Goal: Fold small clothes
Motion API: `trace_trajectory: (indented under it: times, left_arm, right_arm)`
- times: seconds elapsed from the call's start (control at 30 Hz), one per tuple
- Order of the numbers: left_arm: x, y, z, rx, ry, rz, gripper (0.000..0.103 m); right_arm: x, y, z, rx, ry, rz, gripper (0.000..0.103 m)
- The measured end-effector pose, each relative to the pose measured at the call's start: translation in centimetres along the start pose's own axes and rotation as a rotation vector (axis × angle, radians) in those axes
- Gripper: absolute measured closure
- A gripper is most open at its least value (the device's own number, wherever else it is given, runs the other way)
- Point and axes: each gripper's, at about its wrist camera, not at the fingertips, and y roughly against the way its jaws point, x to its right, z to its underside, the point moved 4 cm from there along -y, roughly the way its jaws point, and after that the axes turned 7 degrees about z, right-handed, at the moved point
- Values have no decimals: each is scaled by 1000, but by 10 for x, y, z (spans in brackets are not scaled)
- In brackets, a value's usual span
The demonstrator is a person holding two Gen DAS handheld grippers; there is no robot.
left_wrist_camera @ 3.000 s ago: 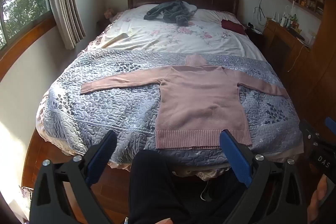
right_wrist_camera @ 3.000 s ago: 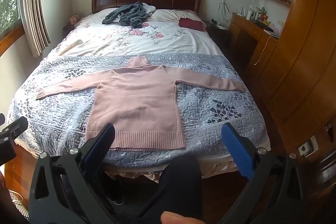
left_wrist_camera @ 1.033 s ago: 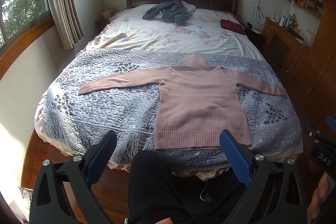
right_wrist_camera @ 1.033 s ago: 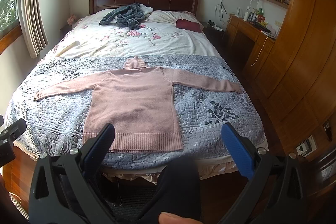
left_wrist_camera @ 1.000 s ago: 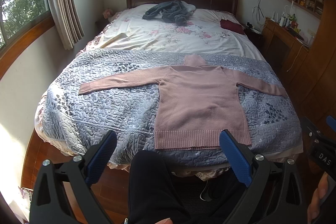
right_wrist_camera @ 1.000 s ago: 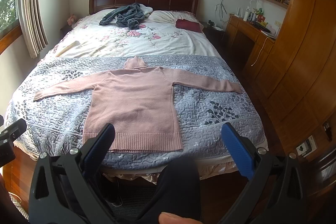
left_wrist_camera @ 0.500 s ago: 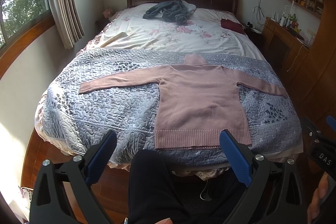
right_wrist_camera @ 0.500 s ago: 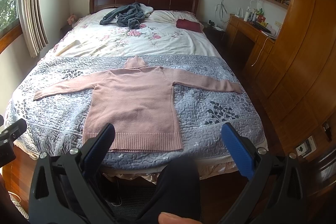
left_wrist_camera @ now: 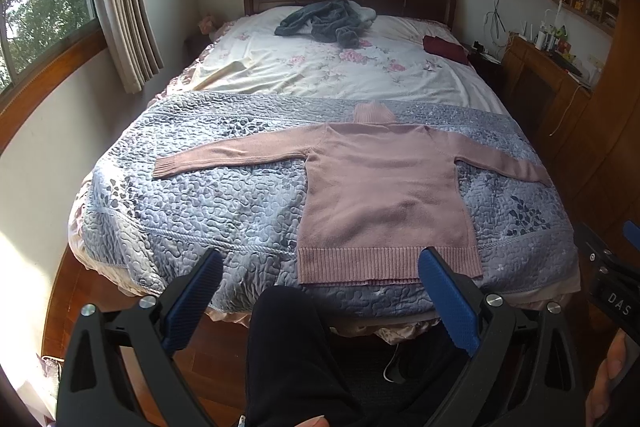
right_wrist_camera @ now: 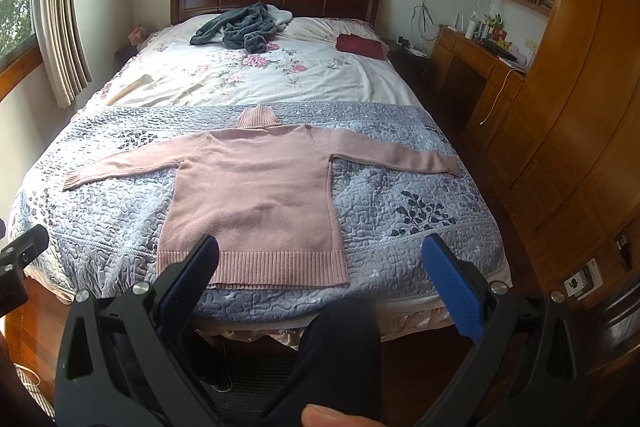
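A pink turtleneck sweater [left_wrist_camera: 384, 195] [right_wrist_camera: 256, 195] lies flat on a grey-blue quilt [left_wrist_camera: 200, 195] [right_wrist_camera: 400, 195] at the foot of the bed, both sleeves spread sideways, hem toward me. My left gripper [left_wrist_camera: 320, 267] hangs wide open short of the bed's foot, nothing between its blue pads. In the right wrist view my right gripper [right_wrist_camera: 320, 255] is likewise open and empty, held back from the hem. A person's dark-trousered leg [left_wrist_camera: 292, 355] [right_wrist_camera: 340, 359] fills the space below both grippers.
A dark grey garment [left_wrist_camera: 324, 21] [right_wrist_camera: 240, 27] is heaped near the headboard, a dark red folded cloth [right_wrist_camera: 360, 47] beside it on the floral sheet. Wooden cabinets and a cluttered desk [right_wrist_camera: 492, 67] run along the right. Curtained windows line the left wall.
Both views have shifted only slightly; the sweater has not moved and both grippers stay open.
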Motion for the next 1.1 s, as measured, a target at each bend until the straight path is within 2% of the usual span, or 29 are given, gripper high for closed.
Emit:
trace_trajectory:
  times: [0.4,0.53,0.63,0.7,0.8,0.9,1.0,1.07,1.1]
  left_arm:
    - [-3,-17,-4,-13,9,6,4]
    - [-2,-26,-11,5,2,3,4]
    - [0,-38,-19,46,-27,12,4]
    - [1,-52,-27,66,-33,51,4]
    - [3,-82,-37,83,-55,57,4]
    - [9,-118,-43,45,-80,77,4]
    - [16,-149,-48,41,-92,109,4]
    - [20,-169,-50,34,-90,146,4]
    - [22,-179,-50,31,-82,170,4]
  right_arm:
    - [-5,-17,1,-26,18,5,3]
    - [-1,-28,-5,17,15,0,3]
    - [8,-48,-13,77,6,-103,3]
    - [22,-75,-21,59,-35,-127,3]
    - [47,-125,-31,-3,-112,-150,3]
    - [79,-180,-38,-67,-204,-159,3]
    - [120,-240,-39,-126,-348,-172,3]
    - [150,-284,-34,-176,-476,-199,12]
    - [164,-306,-31,-211,-535,-208,28]
